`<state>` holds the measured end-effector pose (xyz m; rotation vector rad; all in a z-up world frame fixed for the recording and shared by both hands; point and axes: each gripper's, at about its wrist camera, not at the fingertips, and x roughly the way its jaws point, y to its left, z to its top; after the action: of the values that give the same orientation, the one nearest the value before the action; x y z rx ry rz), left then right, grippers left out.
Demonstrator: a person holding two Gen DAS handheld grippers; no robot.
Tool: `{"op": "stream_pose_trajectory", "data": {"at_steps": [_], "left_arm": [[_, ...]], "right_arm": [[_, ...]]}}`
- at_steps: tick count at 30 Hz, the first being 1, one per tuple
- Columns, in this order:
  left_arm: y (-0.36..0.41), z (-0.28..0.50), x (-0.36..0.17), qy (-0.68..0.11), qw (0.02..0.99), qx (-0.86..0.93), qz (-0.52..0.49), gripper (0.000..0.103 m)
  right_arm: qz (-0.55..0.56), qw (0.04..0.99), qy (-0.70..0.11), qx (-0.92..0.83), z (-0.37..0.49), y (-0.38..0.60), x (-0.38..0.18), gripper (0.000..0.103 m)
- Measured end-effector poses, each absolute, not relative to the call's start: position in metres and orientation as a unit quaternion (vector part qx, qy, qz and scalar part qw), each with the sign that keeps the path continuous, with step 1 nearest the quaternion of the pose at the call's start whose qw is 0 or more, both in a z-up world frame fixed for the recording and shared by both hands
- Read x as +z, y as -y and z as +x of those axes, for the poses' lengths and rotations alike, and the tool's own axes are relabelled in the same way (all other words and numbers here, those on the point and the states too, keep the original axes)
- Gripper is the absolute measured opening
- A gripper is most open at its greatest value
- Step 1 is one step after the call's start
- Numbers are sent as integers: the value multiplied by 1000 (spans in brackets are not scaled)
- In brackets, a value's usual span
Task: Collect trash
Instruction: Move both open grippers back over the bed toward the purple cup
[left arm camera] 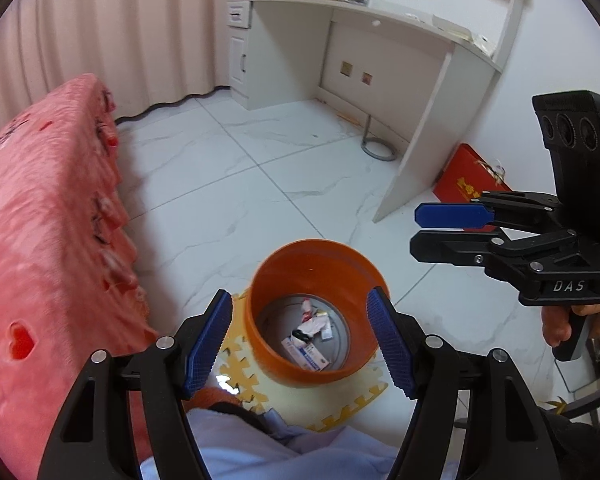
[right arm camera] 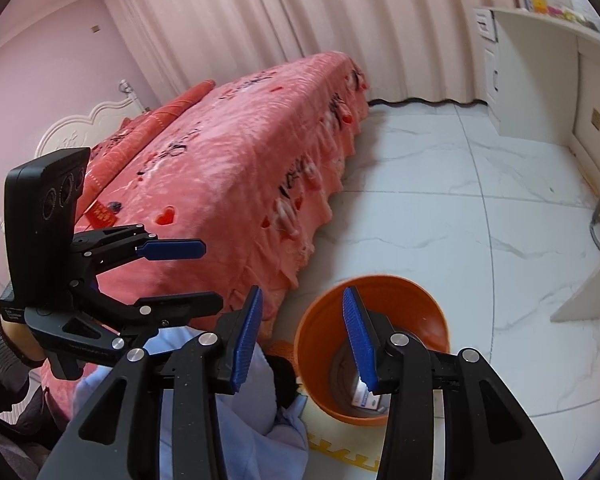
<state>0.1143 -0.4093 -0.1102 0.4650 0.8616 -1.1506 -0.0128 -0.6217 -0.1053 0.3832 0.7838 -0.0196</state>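
An orange trash bin (left arm camera: 316, 264) stands on the floor beside the bed, with several bits of trash (left arm camera: 306, 350) at its bottom: crumpled wrappers and a small white-and-blue box. My left gripper (left arm camera: 300, 340) hovers above the bin's mouth, open, with nothing between its blue pads. My right gripper (left arm camera: 416, 232) hangs to the right of the bin, higher up. In the right wrist view the right gripper (right arm camera: 304, 340) is open and empty over the near left rim of the bin (right arm camera: 380, 292). The box (right arm camera: 366, 400) shows inside. The left gripper (right arm camera: 212, 276) is at the left, in front of the bed, jaws apart.
A pink bed (left arm camera: 40, 220) runs along the left. A white desk (left arm camera: 380, 60) stands at the back, with a chair base ring (left arm camera: 376, 148) and a red box (left arm camera: 468, 180) on the tiled floor. A yellow foam mat (left arm camera: 340, 400) lies under the bin. Light blue fabric (left arm camera: 240, 448) is nearest me.
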Motion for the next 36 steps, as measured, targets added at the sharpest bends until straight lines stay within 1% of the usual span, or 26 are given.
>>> {"op": "stream_pose_trajectory", "data": {"at_steps": [1, 4, 6, 7, 10, 12, 16, 18, 21, 24, 26, 36], "left_arm": [[404, 114, -107, -388, 733, -519, 208, 71], [386, 113, -97, -379, 749, -505, 200, 82], [371, 111, -90, -375, 760, -495, 193, 82], [366, 111, -87, -375, 763, -491, 190, 82], [347, 110, -79, -371, 778, -474, 182, 82], [332, 109, -74, -369, 788, -462, 174, 82], [301, 107, -66, -364, 807, -436, 162, 83], [286, 106, -62, -362, 816, -422, 155, 86], [257, 103, -57, -364, 831, -399, 136, 87], [227, 99, -55, -363, 845, -373, 125, 87], [203, 97, -54, -365, 855, -350, 114, 92], [79, 91, -54, -380, 896, -222, 61, 92]], "right_arm": [[182, 908, -378, -4, -12, 616, -101, 44], [170, 911, -376, 10, -9, 599, -91, 46], [161, 914, -372, 19, -7, 585, -84, 57], [158, 915, -371, 24, -5, 579, -81, 59], [144, 917, -369, 41, -2, 559, -72, 61], [137, 919, -367, 52, 2, 545, -65, 69], [120, 920, -365, 77, 10, 515, -54, 73], [113, 921, -362, 91, 14, 499, -50, 80], [99, 921, -359, 116, 25, 469, -43, 84], [93, 918, -359, 142, 35, 439, -39, 88], [88, 914, -360, 164, 42, 420, -38, 88], [42, 890, -368, 265, 89, 305, -35, 88]]}}
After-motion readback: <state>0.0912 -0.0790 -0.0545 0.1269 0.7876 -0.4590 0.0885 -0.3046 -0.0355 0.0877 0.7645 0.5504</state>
